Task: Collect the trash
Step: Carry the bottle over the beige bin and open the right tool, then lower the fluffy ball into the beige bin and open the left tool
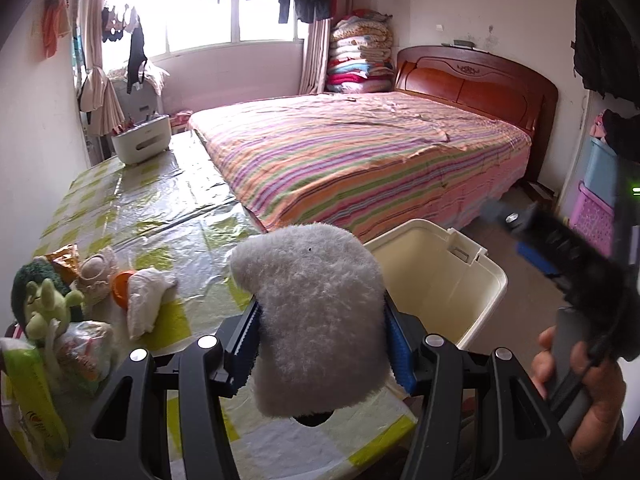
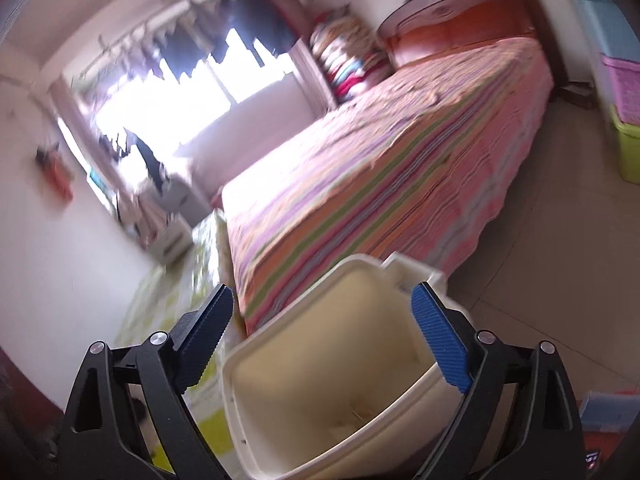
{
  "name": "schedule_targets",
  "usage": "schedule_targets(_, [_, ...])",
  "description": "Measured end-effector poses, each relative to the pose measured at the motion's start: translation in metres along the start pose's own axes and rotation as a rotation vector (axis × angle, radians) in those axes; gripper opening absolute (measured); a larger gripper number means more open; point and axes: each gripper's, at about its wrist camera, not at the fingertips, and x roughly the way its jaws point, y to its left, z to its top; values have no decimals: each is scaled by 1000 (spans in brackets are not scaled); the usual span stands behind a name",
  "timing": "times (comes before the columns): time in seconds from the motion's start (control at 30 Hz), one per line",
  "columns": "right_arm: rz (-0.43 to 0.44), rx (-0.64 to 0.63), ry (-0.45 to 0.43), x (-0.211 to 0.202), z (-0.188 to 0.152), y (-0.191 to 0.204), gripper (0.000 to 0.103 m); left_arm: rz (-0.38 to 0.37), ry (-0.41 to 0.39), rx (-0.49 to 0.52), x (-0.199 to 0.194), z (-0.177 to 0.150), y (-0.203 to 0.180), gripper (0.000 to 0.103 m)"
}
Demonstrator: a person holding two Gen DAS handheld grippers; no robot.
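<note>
My left gripper (image 1: 320,328) is shut on a fluffy grey cloth mitt (image 1: 316,312) and holds it above the table's near edge, just left of the cream waste bin (image 1: 472,284). On the table's left lie a crumpled white tissue (image 1: 146,300), an orange cup (image 1: 120,286), a snack wrapper (image 1: 64,258), a plastic bag (image 1: 82,350) and a green plush toy (image 1: 40,308). My right gripper (image 2: 324,344) is open and empty above the bin (image 2: 332,368), which holds small scraps at its bottom. The right wrist view is blurred.
The table (image 1: 160,216) has a shiny green-checked plastic cover and a white tissue box (image 1: 140,142) at its far end. A striped bed (image 1: 360,152) stands right behind the table and bin. Coloured storage crates (image 2: 624,92) stand at the far right wall.
</note>
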Motion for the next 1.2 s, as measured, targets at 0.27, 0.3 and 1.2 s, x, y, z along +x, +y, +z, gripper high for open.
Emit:
schedule_targets(0.27, [15, 75, -122, -28, 8, -26, 93, -27, 73, 55, 42, 14, -30, 54])
schedule_targets(0.3, [18, 77, -120, -27, 8, -28, 93, -33, 81, 66, 47, 15, -35, 54])
schedule_targets(1.2, [115, 10, -31, -10, -7, 20, 94, 79, 55, 53, 4, -8, 11, 79])
